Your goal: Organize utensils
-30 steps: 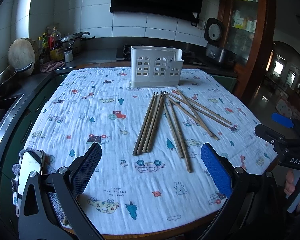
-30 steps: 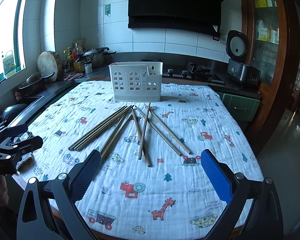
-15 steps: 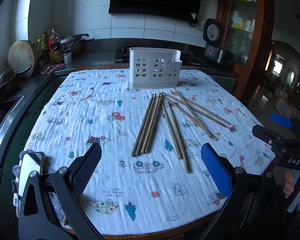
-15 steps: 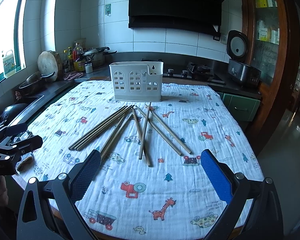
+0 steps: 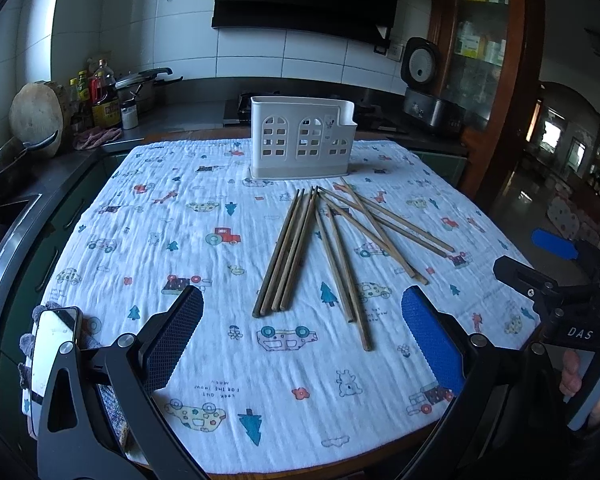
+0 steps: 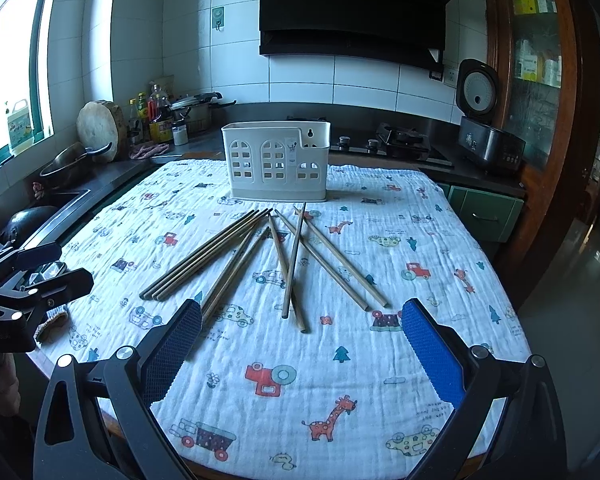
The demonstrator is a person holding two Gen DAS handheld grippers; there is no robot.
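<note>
Down low, the left gripper (image 5: 302,336) and right gripper (image 6: 302,346) both gape wide, holding nothing. Past them, wooden chopsticks (image 6: 260,256) lie loose on the cartoon cloth (image 6: 340,380), just before the white holder (image 6: 278,160). Its inside is hidden.

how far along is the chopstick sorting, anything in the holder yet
Nothing looks done: the white utensil holder shows no utensils inside, and all the chopsticks lie loose on the patterned cloth. Nothing is in hand either; the left gripper and right gripper are both open, short of the pile. The whole job remains: grasping chopsticks and standing them in the holder.
</note>
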